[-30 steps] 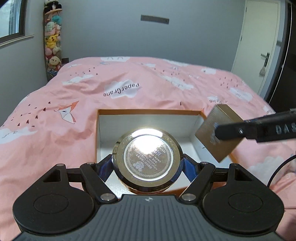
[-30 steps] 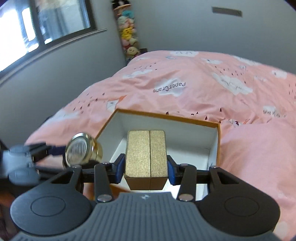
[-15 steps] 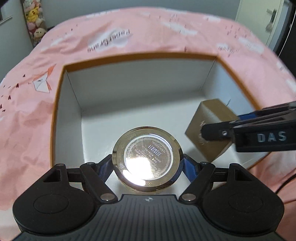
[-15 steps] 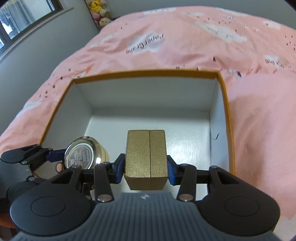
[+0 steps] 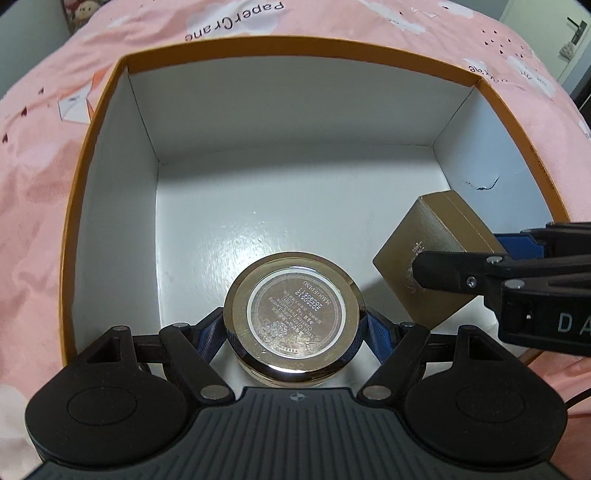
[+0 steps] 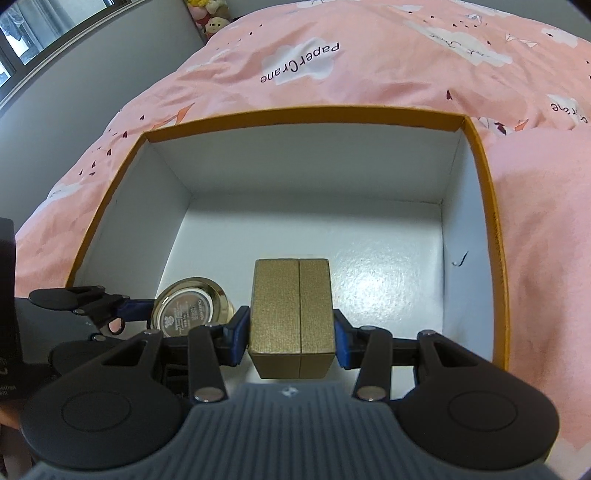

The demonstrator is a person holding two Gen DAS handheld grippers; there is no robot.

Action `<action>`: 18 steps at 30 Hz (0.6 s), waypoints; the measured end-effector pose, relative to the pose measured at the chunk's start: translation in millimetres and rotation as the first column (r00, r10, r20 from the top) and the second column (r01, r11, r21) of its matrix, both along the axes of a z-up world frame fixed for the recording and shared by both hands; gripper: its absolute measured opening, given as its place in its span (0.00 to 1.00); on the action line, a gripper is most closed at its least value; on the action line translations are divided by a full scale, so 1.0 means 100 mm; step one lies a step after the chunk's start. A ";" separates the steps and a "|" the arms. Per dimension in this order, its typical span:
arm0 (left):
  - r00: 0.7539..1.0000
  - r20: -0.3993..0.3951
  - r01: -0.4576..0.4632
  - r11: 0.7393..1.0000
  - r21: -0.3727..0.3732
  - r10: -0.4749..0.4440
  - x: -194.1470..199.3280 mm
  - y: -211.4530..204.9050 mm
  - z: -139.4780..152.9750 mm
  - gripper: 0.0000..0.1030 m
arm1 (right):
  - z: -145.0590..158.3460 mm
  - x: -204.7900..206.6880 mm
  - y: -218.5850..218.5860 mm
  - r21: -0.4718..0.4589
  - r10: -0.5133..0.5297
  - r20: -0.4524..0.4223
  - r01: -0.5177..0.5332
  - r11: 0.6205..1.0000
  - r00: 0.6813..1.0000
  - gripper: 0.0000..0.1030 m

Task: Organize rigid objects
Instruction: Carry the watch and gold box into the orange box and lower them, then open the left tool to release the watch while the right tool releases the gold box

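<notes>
The rigid, slippery round compact (image 5: 291, 316) is clamped at its rim by the left tool (image 5: 291, 325), while the light, stiff gold box (image 6: 292, 317) is clamped across its flat sides by the right tool (image 6: 291, 332).

We were in a home bedroom: a pink cloud-print duvet (image 6: 388, 59) covered the bed, with stuffed toys (image 6: 210, 18) beside a window (image 6: 44, 26).

"PaperCrane" on pink bedspread (image 5: 236, 22); "MAOGEPING" on round compact (image 5: 291, 314).
</notes>
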State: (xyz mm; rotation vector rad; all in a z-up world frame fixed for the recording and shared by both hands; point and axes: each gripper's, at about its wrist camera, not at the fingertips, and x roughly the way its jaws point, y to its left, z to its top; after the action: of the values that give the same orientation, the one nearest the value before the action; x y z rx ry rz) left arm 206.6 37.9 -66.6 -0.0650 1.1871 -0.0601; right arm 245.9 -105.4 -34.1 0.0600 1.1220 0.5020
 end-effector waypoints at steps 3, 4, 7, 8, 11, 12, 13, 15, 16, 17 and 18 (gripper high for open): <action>1.000 -0.004 -0.010 1.000 -0.012 0.010 0.03 -0.01 0.01 0.88 | -0.01 0.01 -0.02 -0.002 -0.001 -0.004 0.001 1.000 1.000 0.44; 1.000 -0.005 -0.010 1.000 -0.012 0.010 0.03 -0.01 0.01 0.89 | -0.01 0.01 -0.03 -0.003 -0.003 -0.005 0.003 1.000 1.000 0.44; 1.000 -0.006 -0.018 0.999 -0.031 0.018 0.05 0.02 0.00 0.91 | -0.01 0.01 -0.03 -0.005 -0.006 -0.007 0.005 1.000 1.000 0.44; 1.000 -0.005 -0.021 0.999 -0.037 0.021 0.05 0.02 0.00 0.91 | 0.00 0.01 -0.03 -0.008 -0.006 -0.007 0.006 1.000 1.000 0.44; 1.000 0.010 -0.016 0.999 -0.044 0.017 0.05 0.02 0.01 0.94 | 0.01 0.00 -0.03 -0.009 -0.008 -0.005 0.008 1.000 1.000 0.44; 1.000 0.017 -0.014 0.999 -0.046 0.014 0.05 0.02 0.02 0.95 | 0.01 0.00 -0.03 -0.005 -0.010 -0.005 0.010 1.000 1.000 0.44; 1.000 0.018 -0.013 0.999 -0.052 0.014 0.05 0.02 0.03 0.96 | 0.01 0.00 -0.04 -0.002 -0.013 -0.006 0.013 1.000 1.000 0.44; 1.000 0.023 -0.009 0.998 -0.056 0.011 0.05 0.01 0.05 0.97 | 0.01 0.00 -0.05 -0.004 -0.017 -0.005 0.017 1.000 1.000 0.44; 1.000 0.027 -0.009 0.998 -0.056 0.010 0.04 0.01 0.06 0.97 | 0.01 0.00 -0.05 -0.008 -0.017 -0.003 0.017 1.000 1.000 0.44; 0.999 0.031 -0.011 0.998 -0.060 0.013 0.05 0.02 0.08 0.96 | 0.01 0.00 -0.05 -0.011 -0.017 -0.002 0.017 1.000 1.000 0.44; 0.999 0.035 -0.016 0.998 -0.067 0.018 0.04 0.02 0.09 0.96 | 0.01 0.01 -0.06 -0.010 -0.020 -0.002 0.020 1.000 1.000 0.44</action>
State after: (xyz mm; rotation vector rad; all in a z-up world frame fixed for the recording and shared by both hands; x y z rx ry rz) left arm 210.4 40.1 -57.2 -0.1322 1.1486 -0.0857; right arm 246.5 -111.0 -33.5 0.0630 1.1250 0.4783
